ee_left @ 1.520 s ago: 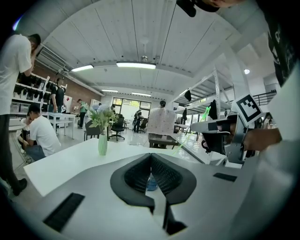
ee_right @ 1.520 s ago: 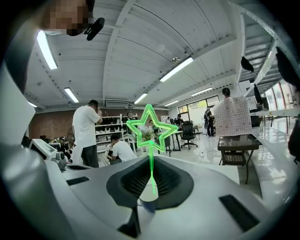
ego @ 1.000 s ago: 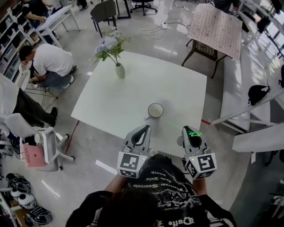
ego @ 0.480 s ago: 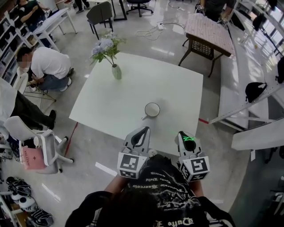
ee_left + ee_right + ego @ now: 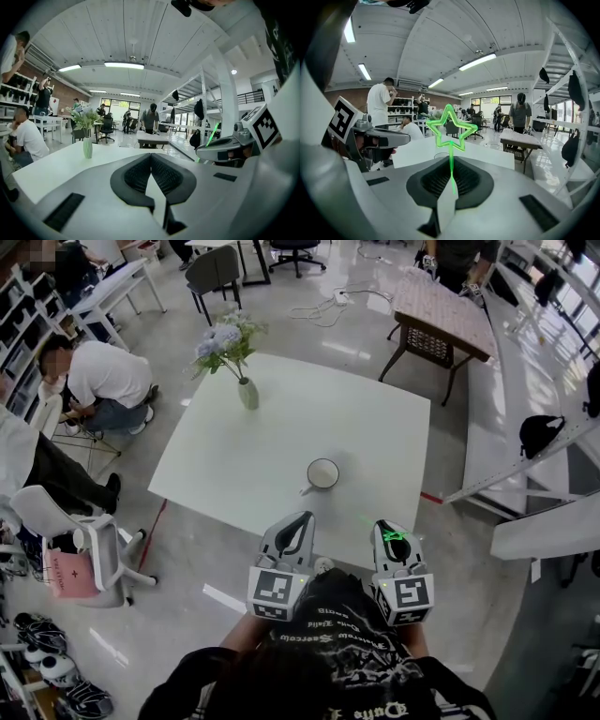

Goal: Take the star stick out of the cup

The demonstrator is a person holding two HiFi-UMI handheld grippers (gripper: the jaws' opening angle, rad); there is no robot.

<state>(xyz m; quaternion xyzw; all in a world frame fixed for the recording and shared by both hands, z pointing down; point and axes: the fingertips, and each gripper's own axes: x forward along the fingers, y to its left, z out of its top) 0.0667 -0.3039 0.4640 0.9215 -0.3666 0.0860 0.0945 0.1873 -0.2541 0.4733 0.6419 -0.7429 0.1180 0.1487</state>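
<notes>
The white cup [image 5: 323, 473] stands empty on the white table [image 5: 375, 418], near its front edge. My right gripper [image 5: 390, 529] is held in front of that edge, nearer to me than the cup. It is shut on the thin stem of the green star stick [image 5: 450, 129], whose star outline stands up above the jaws [image 5: 397, 536]. In the right gripper view the stem runs down between the closed pads [image 5: 440, 180] of this gripper [image 5: 451, 164]. My left gripper [image 5: 301, 519] [image 5: 151, 156] hangs beside it, shut with nothing in it.
A vase of flowers [image 5: 246, 390] stands at the table's far left corner. A brown side table [image 5: 441, 310] lies beyond the table. At the left are people [image 5: 98, 371], white chairs [image 5: 84, 531] and shelves. White benches [image 5: 544, 521] run along the right.
My right gripper with the star stick has drawn slightly back toward my body and to the left. The left gripper has hardly moved.
</notes>
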